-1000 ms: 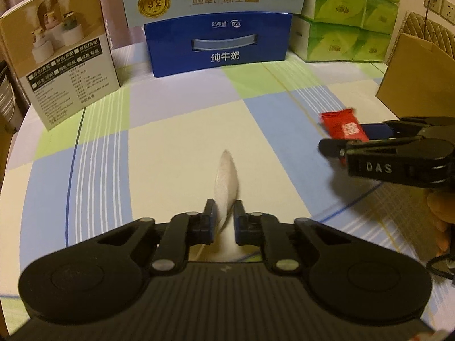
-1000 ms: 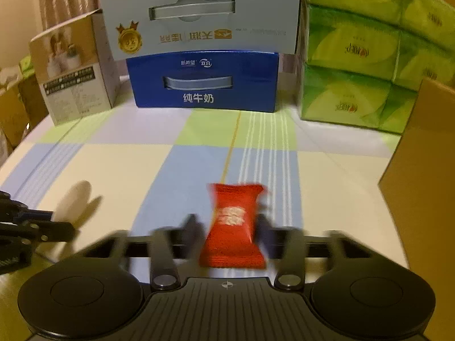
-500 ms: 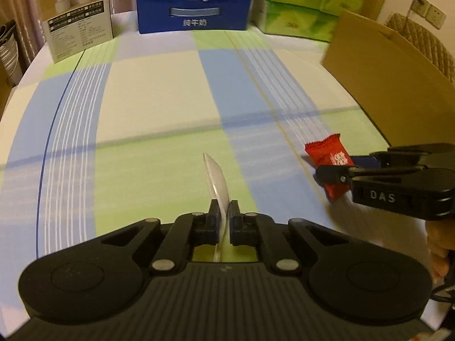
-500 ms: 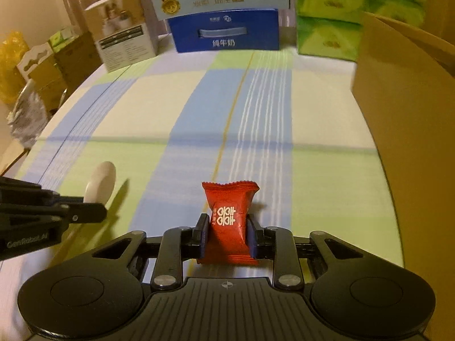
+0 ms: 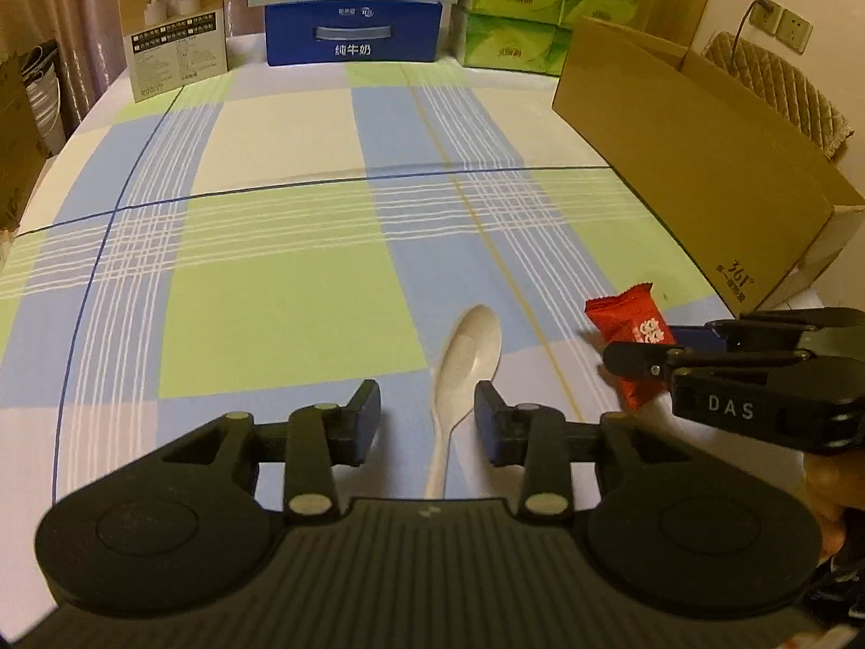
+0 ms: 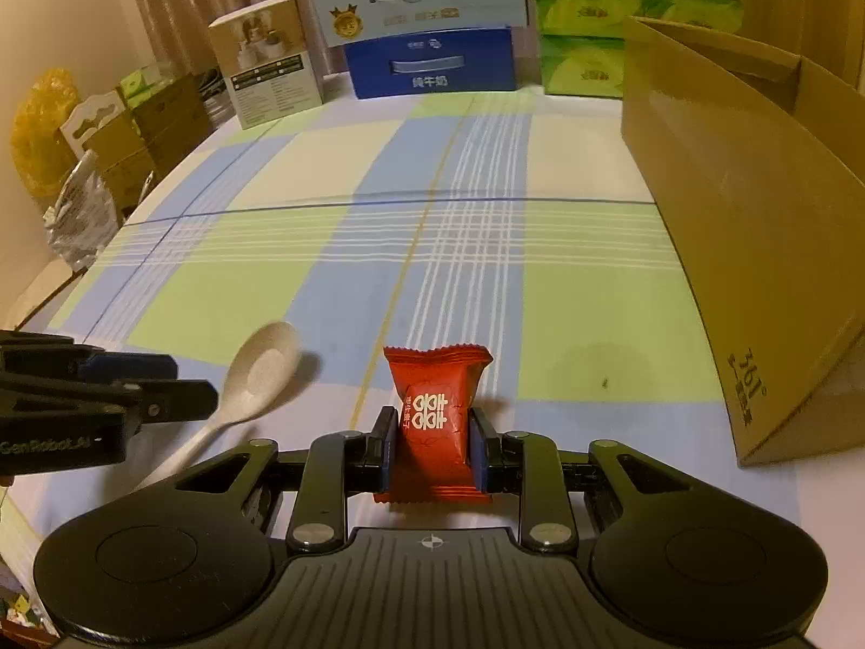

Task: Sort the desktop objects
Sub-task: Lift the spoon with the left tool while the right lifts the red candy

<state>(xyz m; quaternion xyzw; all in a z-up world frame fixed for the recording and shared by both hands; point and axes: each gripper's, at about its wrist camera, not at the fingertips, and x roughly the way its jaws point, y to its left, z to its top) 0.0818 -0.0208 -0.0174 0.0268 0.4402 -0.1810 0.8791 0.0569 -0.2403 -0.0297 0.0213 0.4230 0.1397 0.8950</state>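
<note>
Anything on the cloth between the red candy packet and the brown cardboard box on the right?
No, in the right wrist view only bare checked tablecloth lies between the red candy packet and the cardboard box.

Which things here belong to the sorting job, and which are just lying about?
In the job:
- spoon, between the open left gripper pads, whose jaws have just been opening
- red candy, pinched in the right gripper
- cardboard box, open, at the table's right edge; probably the bin

Lying about:
- blue milk carton
- green tissue packs
- humidifier box
</note>
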